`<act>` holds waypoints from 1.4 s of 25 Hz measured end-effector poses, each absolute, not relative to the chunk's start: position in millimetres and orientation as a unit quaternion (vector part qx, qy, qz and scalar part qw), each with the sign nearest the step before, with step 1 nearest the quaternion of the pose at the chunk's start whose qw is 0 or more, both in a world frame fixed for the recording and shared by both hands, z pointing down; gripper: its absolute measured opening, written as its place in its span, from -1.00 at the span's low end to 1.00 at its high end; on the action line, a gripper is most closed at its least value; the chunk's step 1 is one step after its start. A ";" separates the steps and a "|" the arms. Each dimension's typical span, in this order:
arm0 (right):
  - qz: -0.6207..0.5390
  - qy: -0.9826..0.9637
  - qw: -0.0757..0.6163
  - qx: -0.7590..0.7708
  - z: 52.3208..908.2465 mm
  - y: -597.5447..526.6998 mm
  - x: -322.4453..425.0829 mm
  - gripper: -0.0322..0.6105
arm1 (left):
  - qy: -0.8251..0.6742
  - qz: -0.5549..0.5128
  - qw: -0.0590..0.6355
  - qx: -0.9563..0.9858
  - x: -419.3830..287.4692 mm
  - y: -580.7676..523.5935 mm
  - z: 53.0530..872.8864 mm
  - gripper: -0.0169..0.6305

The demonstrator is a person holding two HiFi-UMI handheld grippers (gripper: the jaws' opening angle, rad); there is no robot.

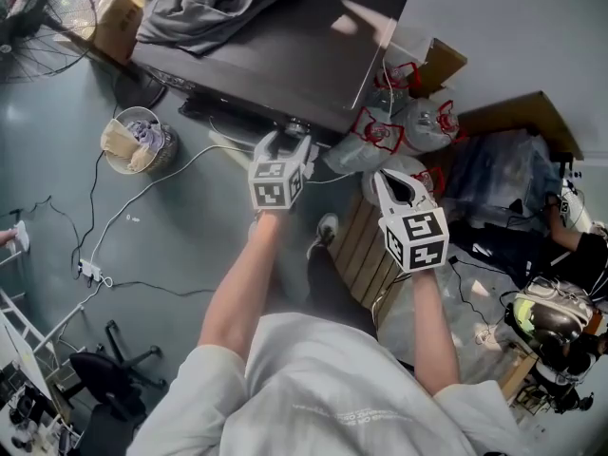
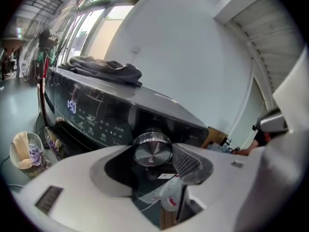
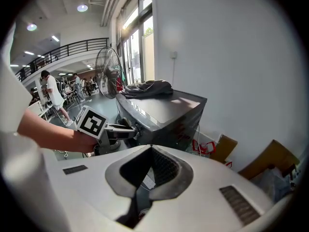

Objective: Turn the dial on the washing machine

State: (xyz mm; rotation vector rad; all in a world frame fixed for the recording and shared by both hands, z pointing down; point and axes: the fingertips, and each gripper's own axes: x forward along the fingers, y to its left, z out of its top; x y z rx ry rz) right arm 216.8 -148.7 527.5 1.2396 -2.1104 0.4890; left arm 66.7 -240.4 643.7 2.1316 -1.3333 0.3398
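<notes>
Our left gripper [image 2: 154, 161] clasped the dial [image 2: 152, 148], mid-frame in the left gripper view; our right gripper [image 3: 149, 170] hung closed, empty. We feared the grip might slip off its smooth rim when twisted.

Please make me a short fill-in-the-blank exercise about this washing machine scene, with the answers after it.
1. The left gripper grips the silver ___ of the washing machine.
2. A grey garment lies on ___ of that machine.
3. The right gripper holds ___.

Missing words: dial; top; nothing.
</notes>
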 end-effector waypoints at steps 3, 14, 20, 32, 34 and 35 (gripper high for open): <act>0.185 -0.802 0.316 0.472 526.2 -148.1 215.3 -0.86 | -0.496 0.102 0.329 0.797 65.8 -240.0 644.4 -0.15; 0.194 -0.800 0.313 0.473 529.1 -141.7 213.8 -0.86 | -0.479 0.009 0.456 0.750 61.2 -239.2 647.4 -0.17; 0.197 -0.799 0.314 0.474 532.3 -137.9 215.0 -0.86 | -0.460 -0.070 0.528 0.710 60.7 -240.3 646.1 -0.20; 0.202 -0.793 0.317 0.479 535.8 -130.1 221.8 -0.86 | -0.444 -0.115 0.541 0.705 61.8 -239.9 646.4 -0.27; 0.203 -0.794 0.317 0.478 535.9 -130.1 219.9 -0.86 | -0.432 -0.146 0.562 0.690 60.3 -240.1 647.5 -0.27; 0.203 -0.794 0.317 0.477 536.0 -130.4 219.1 -0.86 | -0.426 -0.161 0.572 0.682 59.6 -240.5 648.0 -0.27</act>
